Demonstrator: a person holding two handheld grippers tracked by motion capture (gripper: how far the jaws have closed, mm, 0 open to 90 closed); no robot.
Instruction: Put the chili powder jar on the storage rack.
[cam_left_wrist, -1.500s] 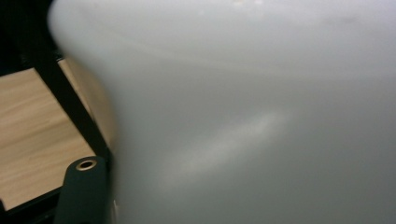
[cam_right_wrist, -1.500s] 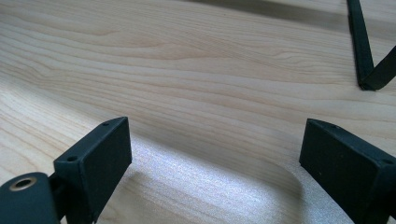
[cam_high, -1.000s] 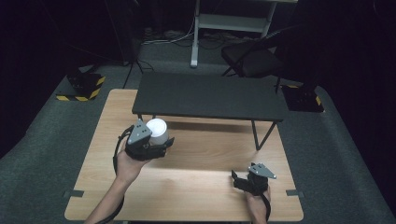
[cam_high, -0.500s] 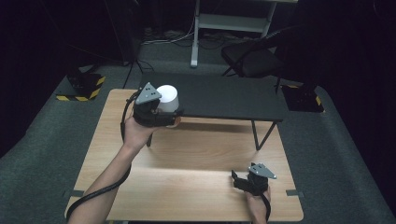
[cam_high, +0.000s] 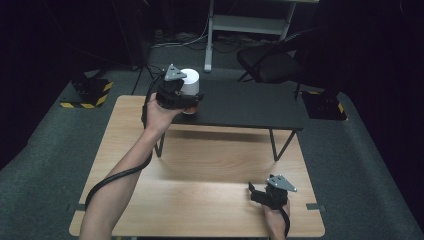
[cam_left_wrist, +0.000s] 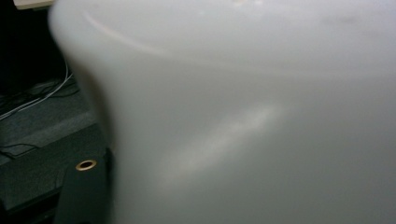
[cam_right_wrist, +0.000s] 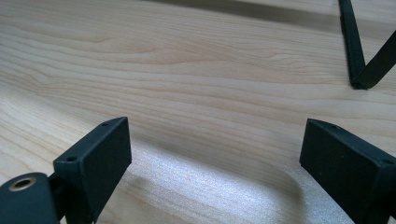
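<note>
A white cylindrical container (cam_high: 190, 80) is held upright over the left end of the low black shelf (cam_high: 250, 105). My left gripper (cam_high: 190, 101) is shut on its lower part, with the person's arm stretched forward from the bottom left. In the left gripper view the white container (cam_left_wrist: 257, 116) is pressed up close and one black jaw shows at the lower left. I cannot tell whether its base touches the shelf. My right gripper (cam_high: 254, 192) rests open on the wooden table (cam_high: 210, 170) near the front right, and the right gripper (cam_right_wrist: 215, 158) has nothing between its jaws.
The black shelf stands on thin angled legs (cam_right_wrist: 359, 60) across the back of the table. Behind the table are a black chair (cam_high: 270, 60), a metal rack (cam_high: 250, 22) and yellow-and-black striped blocks (cam_high: 90, 92) on the grey floor.
My left gripper has carried the white container up and away from the wooden table to the left end of the black shelf. The right gripper has stayed where it was.
</note>
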